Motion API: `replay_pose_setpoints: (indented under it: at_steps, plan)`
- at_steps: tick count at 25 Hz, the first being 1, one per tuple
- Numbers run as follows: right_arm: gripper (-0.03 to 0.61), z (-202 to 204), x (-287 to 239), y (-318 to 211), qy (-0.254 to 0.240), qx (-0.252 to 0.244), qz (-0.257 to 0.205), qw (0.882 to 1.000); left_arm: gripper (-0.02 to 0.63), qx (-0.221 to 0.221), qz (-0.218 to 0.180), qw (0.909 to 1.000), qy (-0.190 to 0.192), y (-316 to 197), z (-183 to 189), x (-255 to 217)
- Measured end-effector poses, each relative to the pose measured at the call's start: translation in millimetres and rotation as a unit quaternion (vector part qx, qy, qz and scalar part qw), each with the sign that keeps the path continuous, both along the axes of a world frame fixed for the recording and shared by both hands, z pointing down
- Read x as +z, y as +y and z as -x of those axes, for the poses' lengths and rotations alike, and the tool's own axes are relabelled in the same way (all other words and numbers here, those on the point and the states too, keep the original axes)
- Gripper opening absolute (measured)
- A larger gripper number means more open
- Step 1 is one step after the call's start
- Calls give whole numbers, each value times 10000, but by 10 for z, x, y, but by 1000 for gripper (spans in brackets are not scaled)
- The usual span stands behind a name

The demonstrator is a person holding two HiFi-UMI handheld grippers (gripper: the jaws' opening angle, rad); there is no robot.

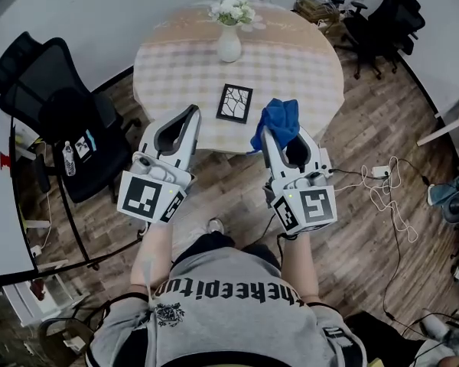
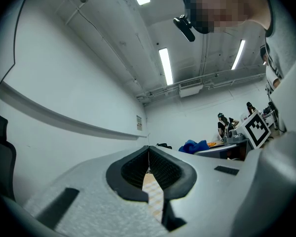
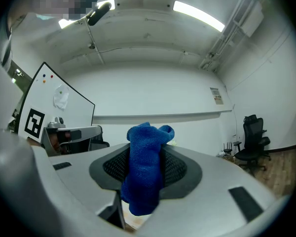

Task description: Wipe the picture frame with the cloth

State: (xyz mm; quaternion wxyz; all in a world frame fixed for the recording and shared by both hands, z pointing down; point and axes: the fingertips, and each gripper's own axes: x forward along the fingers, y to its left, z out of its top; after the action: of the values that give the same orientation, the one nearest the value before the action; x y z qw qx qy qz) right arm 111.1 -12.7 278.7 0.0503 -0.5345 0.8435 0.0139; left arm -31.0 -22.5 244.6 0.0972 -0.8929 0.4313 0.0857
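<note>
Blue cloth (image 1: 278,122) bunches in my right tongs (image 1: 281,140) at the near edge of the table (image 1: 310,67), the frame (image 1: 235,102) lying flat just left. Left gripper view: my left tongs (image 2: 148,148) are closed, empty. Right gripper view: jaws pinch the cloth.

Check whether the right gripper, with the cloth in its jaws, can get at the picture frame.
Probably yes. The picture frame lies flat near the table's front edge, just ahead and left of the right gripper, which grips the blue cloth. Nothing stands between them; the vase sits beyond the frame.
</note>
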Motion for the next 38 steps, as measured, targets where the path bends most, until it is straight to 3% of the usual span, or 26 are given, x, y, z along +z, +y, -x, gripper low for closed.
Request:
replay_pose_setpoints:
  at_steps: [16, 38]
  plan:
    - [152, 189, 81, -175, 47, 274, 30, 9996, 17, 158, 40, 9998, 81, -275, 259, 96]
    - [152, 97, 350, -1412, 41, 11, 452, 9990, 15, -24, 357, 9994, 43, -1444, 122, 305]
